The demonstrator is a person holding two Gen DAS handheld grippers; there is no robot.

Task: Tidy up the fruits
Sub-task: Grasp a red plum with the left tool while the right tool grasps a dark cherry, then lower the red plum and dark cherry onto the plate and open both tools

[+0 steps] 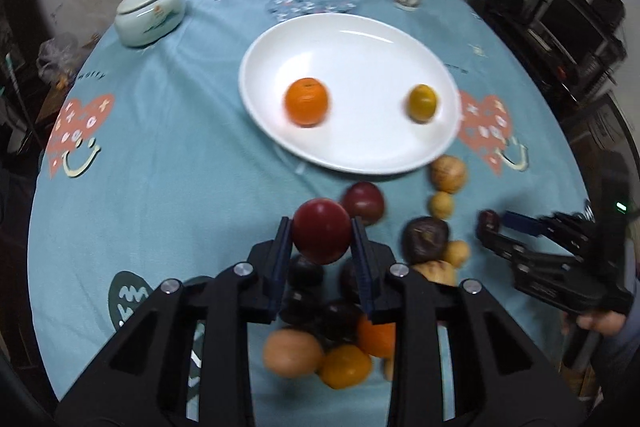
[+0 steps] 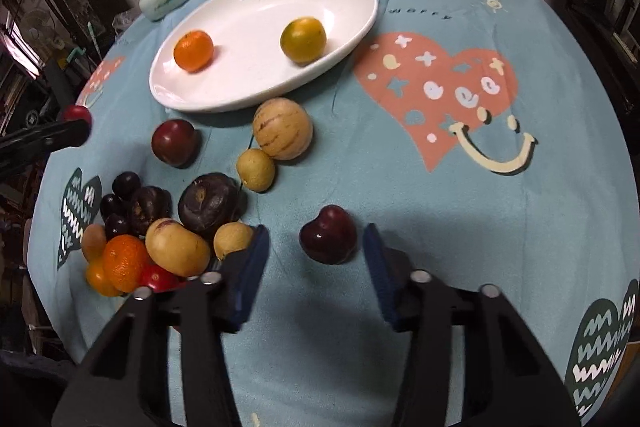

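So only an orange (image 1: 307, 101) and a greenish citrus (image 1: 422, 103) sit on the plate (image 1: 360, 39), left hand-held gripper (image 1: 321, 239) clamps a plum (image 1: 321, 235), right hand-held gripper (image 2: 316, 259) gapes around a cherry (image 2: 329, 234), pile (image 2: 160, 239) waits on the worktop (image 2: 440, 187).

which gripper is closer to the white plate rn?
Left, as a judgement. The left gripper, shut on a red plum, hangs just short of the white plate. The right gripper sits farther back, open around a dark plum on the cloth.

Loose fruit pile (image 2: 160, 231) crowds the near approach to the half-bare plate (image 1: 360, 39).
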